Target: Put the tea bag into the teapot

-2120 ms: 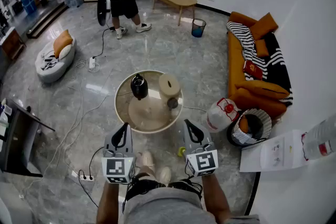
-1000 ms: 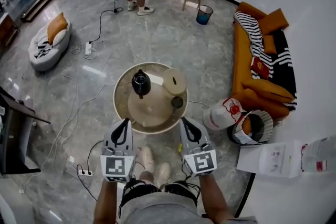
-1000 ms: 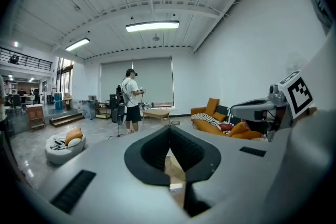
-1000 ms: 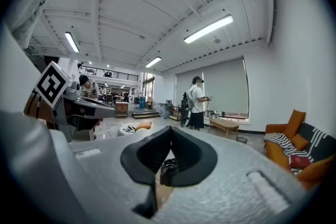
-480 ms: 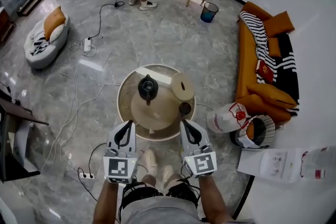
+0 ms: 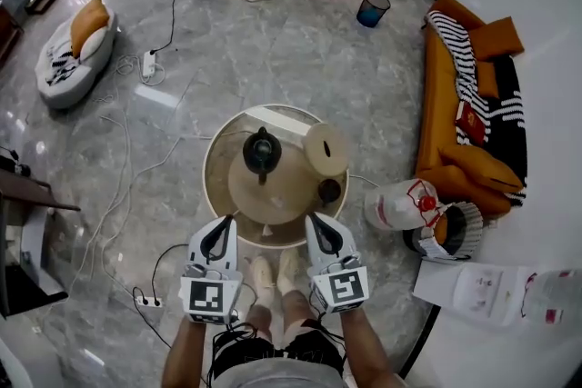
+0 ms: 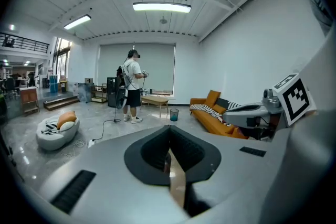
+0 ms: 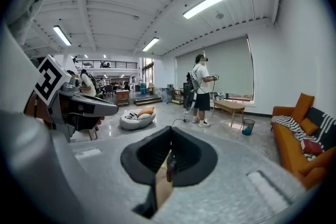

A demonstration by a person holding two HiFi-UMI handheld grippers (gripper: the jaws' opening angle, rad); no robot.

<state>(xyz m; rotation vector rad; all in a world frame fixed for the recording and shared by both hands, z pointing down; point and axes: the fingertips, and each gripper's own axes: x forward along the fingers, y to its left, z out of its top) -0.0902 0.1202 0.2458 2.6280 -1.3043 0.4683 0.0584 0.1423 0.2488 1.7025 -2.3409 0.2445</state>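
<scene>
Claws: left claw [image 6: 221, 224] and right claw [image 6: 317, 223] both pressed together, empty, side by side.
Worktop [image 6: 215, 192]: round, just beyond the claws.
Cup [image 6: 328, 190]: small, dark, on the worktop's right part.
Teapot [image 6: 261, 153]: dark, upright on a pale mat [image 6: 273, 197] near the worktop's middle.
Tea bag: too small to tell where.

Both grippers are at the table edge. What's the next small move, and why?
Likely move the right gripper forward over the round table and open it. It and the left gripper are both shut and empty at the near rim, the teapot sits farther in, and no tea bag can be made out, so a closer look comes first.
</scene>
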